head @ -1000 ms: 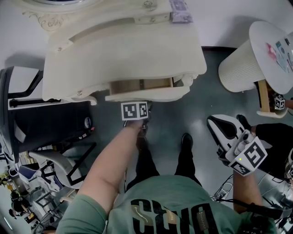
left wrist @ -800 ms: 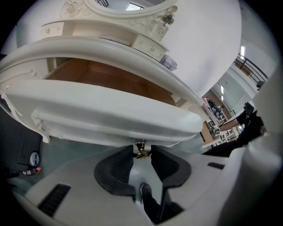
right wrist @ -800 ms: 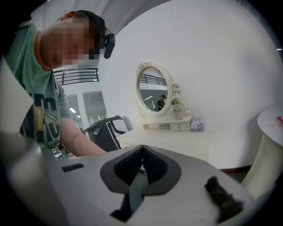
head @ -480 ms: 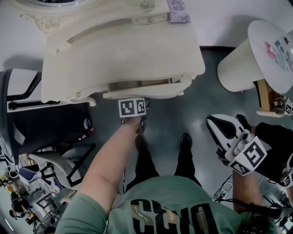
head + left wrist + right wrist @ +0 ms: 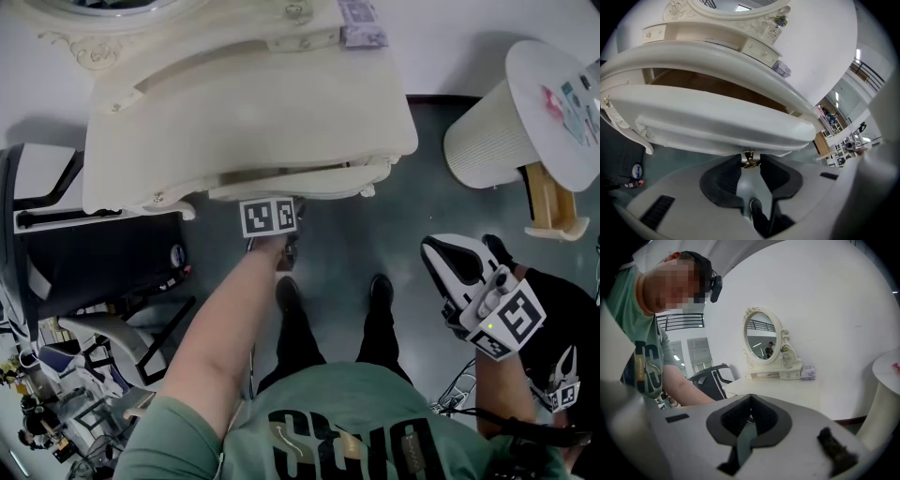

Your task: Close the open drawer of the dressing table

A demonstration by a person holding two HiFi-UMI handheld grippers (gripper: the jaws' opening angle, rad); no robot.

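**Drawer [image 5: 298, 184]** of the dressing table [image 5: 244, 103], at 12 o'clock from you in the head view.
- Condition: almost home.
- A second ago its wooden inside lay open below the top's edge. Now, from above, only the cream front peeks out past that edge.
- The left gripper view still shows a brown strip of inside above the front, so count it as not yet flush.

**Left gripper [image 5: 750, 162]**, at the middle of the drawer front.
- Jaws part-way in, pads closed on the small brass knob [image 5: 749, 158], with nothing else between them.
- It has travelled toward 12 with the front.

**Right gripper [image 5: 751, 401]**, at 4 o'clock in the head view, well apart from the table.
- Jaws together at the tips, empty.
- It has kept its place.

**Also present:** black chair [image 5: 94, 253] at 9 o'clock and white round stand [image 5: 497, 131] at 2 o'clock. Neither is in the drawer's way.

**Reading:** your push is working, and a short last run toward 12 likely remains.
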